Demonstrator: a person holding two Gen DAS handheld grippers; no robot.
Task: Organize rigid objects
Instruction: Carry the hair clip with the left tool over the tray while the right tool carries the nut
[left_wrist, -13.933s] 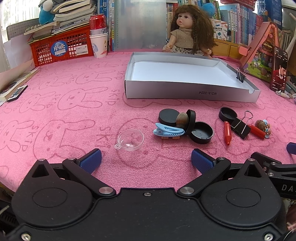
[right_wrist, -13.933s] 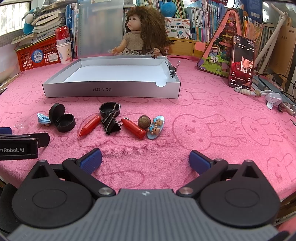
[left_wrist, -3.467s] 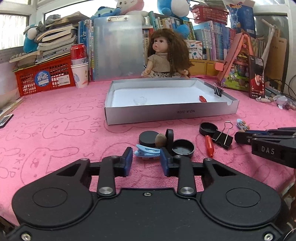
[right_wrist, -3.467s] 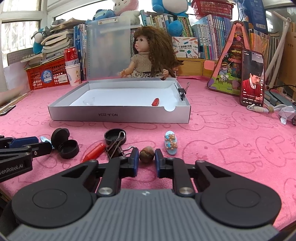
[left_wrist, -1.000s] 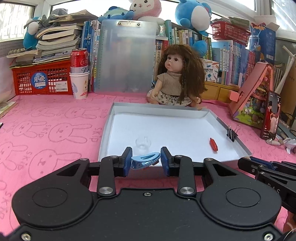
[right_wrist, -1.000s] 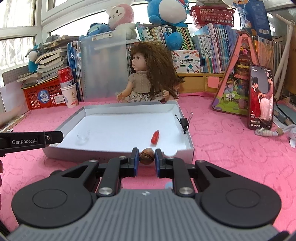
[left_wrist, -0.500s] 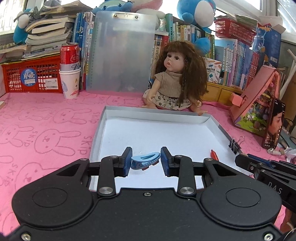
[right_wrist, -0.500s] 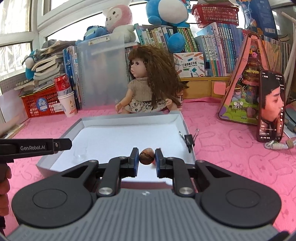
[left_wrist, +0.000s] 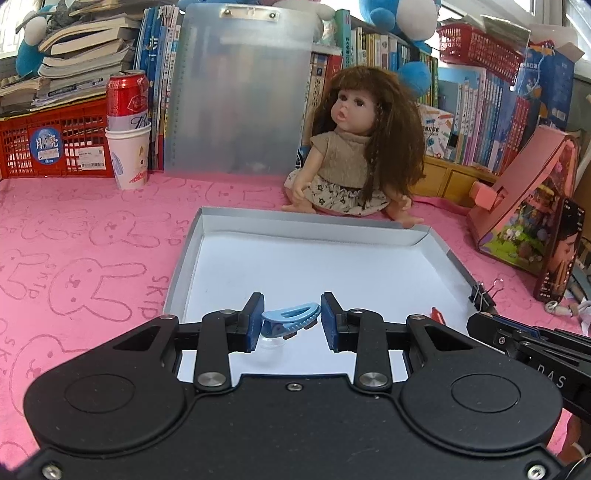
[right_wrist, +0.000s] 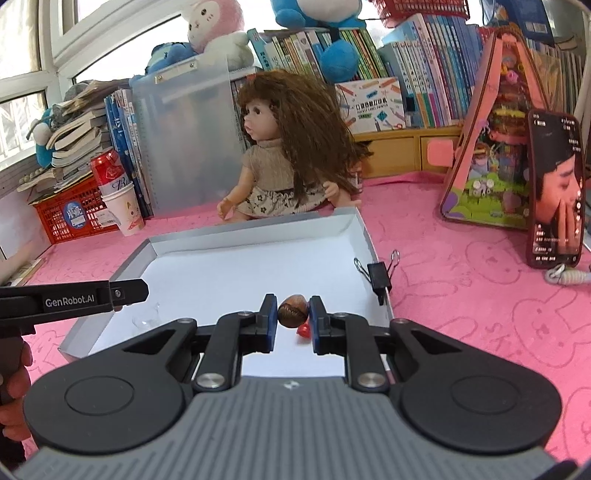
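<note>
My left gripper (left_wrist: 291, 320) is shut on a blue hair clip (left_wrist: 290, 317) and holds it over the near part of the white box tray (left_wrist: 184, 258). A clear plastic cup (left_wrist: 271, 343) lies in the tray just beneath it. My right gripper (right_wrist: 292, 314) is shut on a brown nut (right_wrist: 293, 311) above the tray's (right_wrist: 365, 236) near right part. A red crayon (right_wrist: 303, 329) lies in the tray below the nut; it also shows in the left wrist view (left_wrist: 437, 315). The clear cup (right_wrist: 147, 317) shows by the left gripper's finger (right_wrist: 92, 295).
A black binder clip (right_wrist: 378, 275) is clamped on the tray's right wall. A doll (left_wrist: 354, 155) sits behind the tray. A paper cup with a red can (left_wrist: 127, 147), a red basket (left_wrist: 51, 147), books, a pink toy house (right_wrist: 491, 147) and a phone (right_wrist: 556, 188) ring the pink cloth.
Both grippers have moved forward over the tray with their objects still held. The tray looks nearer and lower in both views.
</note>
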